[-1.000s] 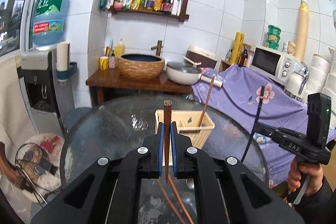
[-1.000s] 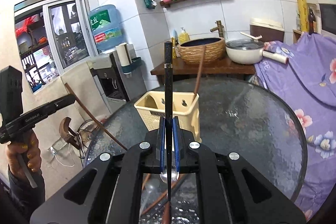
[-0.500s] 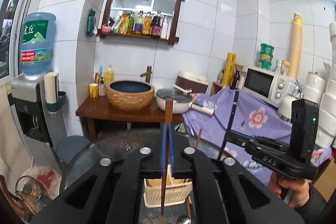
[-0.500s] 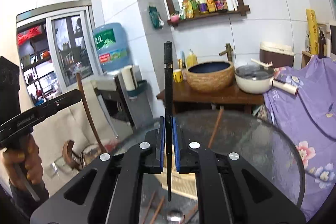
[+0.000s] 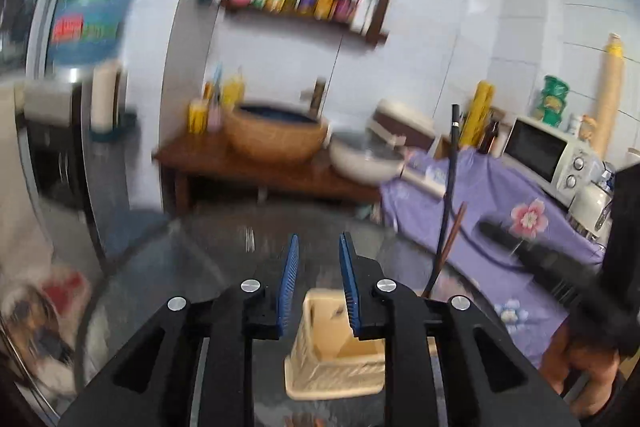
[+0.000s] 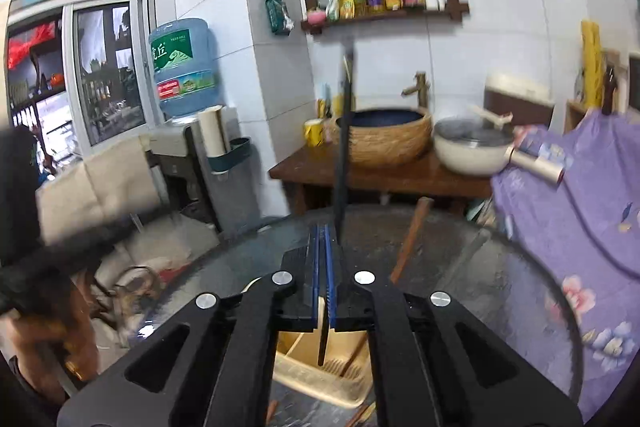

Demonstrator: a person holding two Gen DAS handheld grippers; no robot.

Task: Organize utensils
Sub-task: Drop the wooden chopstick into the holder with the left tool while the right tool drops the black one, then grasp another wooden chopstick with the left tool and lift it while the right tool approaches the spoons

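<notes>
Over the round glass desk (image 6: 500, 267) a cream plastic utensil basket (image 5: 336, 367) sits just below and ahead of both tools. The left tool (image 5: 318, 283) has its jaws opening, the blue pads (image 5: 289, 279) standing apart with nothing between them, only the basket's open compartment showing through the gap. The right tool (image 6: 321, 267) is clenched on a black chopstick (image 6: 343, 155): its pads press flat against the thin stick, whose long axis runs nearly upright, the upper end rising far above the fingertips toward the wall mirror shelf (image 6: 380, 15) and leaning slightly to the right, the lower tip pointing down into the basket (image 6: 320, 367). Whether that tip touches the basket floor cannot be told. In the left wrist view the same black chopstick (image 5: 448, 187) appears to the right, upright with a slight lean, above the far side of the basket, with the right tool's dark body blurred beside it and a person's hand (image 5: 580, 379) gripping its handle at the lower right. A brown wooden chopstick (image 6: 410, 239) stands in the basket too, its long axis slanted, upper end tilting up and to the right; the left view shows it (image 5: 454, 231) just beside the black one, leaning to the right behind it. The left view is heavily blurred, so finer detail inside the basket is not readable.
</notes>
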